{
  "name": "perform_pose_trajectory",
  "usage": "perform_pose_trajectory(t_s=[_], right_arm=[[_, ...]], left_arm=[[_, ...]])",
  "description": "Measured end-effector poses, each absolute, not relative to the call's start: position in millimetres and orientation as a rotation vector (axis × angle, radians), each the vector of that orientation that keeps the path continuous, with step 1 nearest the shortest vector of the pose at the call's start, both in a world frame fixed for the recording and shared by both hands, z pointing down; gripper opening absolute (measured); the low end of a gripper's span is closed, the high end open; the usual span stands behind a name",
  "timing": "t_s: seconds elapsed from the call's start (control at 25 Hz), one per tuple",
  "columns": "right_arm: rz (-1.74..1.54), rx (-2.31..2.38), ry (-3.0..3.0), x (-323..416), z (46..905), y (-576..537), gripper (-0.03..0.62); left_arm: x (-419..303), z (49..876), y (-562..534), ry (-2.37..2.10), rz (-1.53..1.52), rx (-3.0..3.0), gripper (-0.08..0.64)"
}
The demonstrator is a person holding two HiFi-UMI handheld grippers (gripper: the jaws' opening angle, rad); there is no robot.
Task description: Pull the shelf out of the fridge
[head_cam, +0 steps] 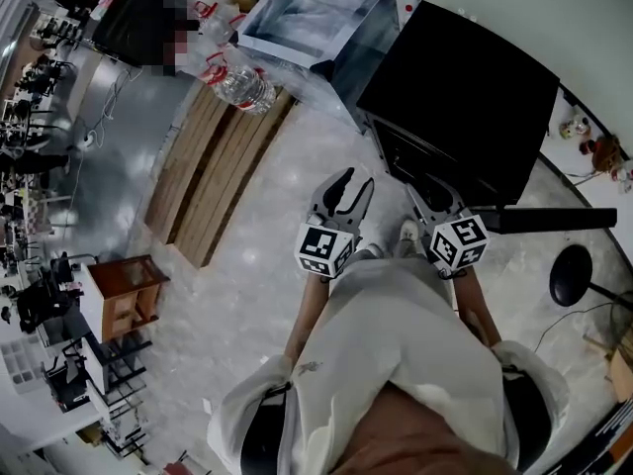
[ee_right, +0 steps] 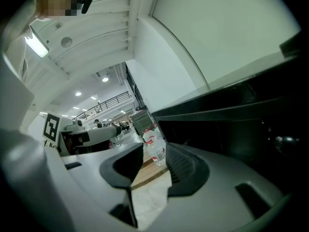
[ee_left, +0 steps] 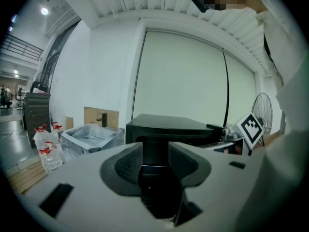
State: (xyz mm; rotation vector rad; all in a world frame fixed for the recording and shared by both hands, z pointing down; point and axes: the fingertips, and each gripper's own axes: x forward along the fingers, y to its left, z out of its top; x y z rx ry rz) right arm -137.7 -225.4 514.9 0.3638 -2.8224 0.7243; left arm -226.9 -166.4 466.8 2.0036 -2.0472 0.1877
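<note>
A black mini fridge (head_cam: pixel 463 92) stands on the floor at the upper right of the head view, and its door (head_cam: pixel 554 220) sticks out to the right, seen edge-on. No shelf shows from here. My left gripper (head_cam: pixel 346 188) hangs in front of the fridge's left corner, well short of it. Its jaws stand narrowly apart, still drawing in, with nothing between them. In the left gripper view this gripper (ee_left: pixel 154 151) faces the fridge (ee_left: pixel 169 127). My right gripper (head_cam: pixel 433 204) is close to the fridge front, narrowly open and empty. In the right gripper view it (ee_right: pixel 155 161) runs beside the fridge (ee_right: pixel 241 124).
Water bottles (head_cam: pixel 237 82) and a plastic-lined box (head_cam: pixel 307 23) sit left of the fridge, beside wooden planks (head_cam: pixel 213 166). A small wooden stand (head_cam: pixel 124 295) is at the far left. A round black base (head_cam: pixel 571 275) stands right of the door. The person's legs are below the grippers.
</note>
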Motion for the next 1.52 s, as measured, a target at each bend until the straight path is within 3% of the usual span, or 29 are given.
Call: perform_pose_trajectory(t_s=[0.92,1.52], right_arm=[[0.907,1.223,-2.614,-91.6,554.3,-228.7,0.143],[1.126,1.472,-2.524,-66.5,600.9,-251.3,0.152]], left_arm=[[-203.7,524.3,-209.4,-1.376,0.102,2.381,0.155],[-187.8,582.8,-244.7,-1.266,0.003,2.274,0.155]])
